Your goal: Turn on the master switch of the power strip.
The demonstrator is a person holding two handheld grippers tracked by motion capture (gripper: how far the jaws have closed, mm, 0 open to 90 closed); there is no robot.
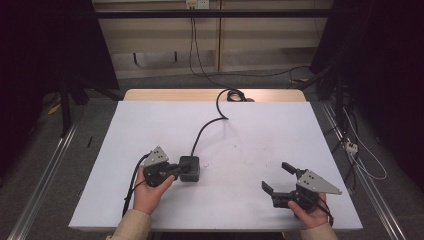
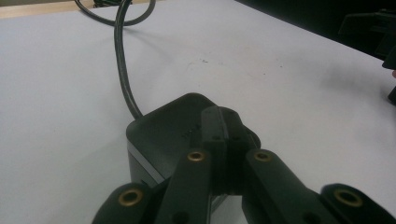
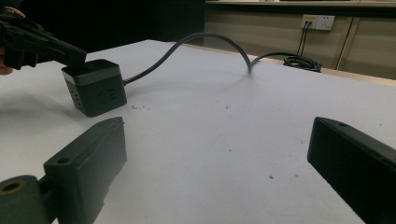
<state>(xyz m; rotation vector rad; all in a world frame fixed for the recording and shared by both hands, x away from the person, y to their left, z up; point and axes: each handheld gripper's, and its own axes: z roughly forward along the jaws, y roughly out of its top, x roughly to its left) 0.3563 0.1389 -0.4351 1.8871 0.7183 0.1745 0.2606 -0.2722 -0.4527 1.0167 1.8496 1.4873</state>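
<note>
High view first: a dark cube-shaped power block [image 1: 190,168] sits on the white table [image 1: 250,130], left of the middle and near the front edge, its cable [image 1: 207,127] running back toward the far edge. The left gripper [image 1: 176,170] rests with its jaws together on the block's top; the right gripper [image 1: 277,180] waits well apart, jaws spread wide and holding nothing. Left gripper view: the closed jaws lie flat on the block's lid [image 2: 173,126], pressing on it rather than clamping it. To do this well, I would judge, press straight down and steady so the block does not slide or tip. Right gripper view: the block [image 3: 95,88] stands upright with the left gripper's tip [image 3: 70,53] on its top. No containers stand on the table.
</note>
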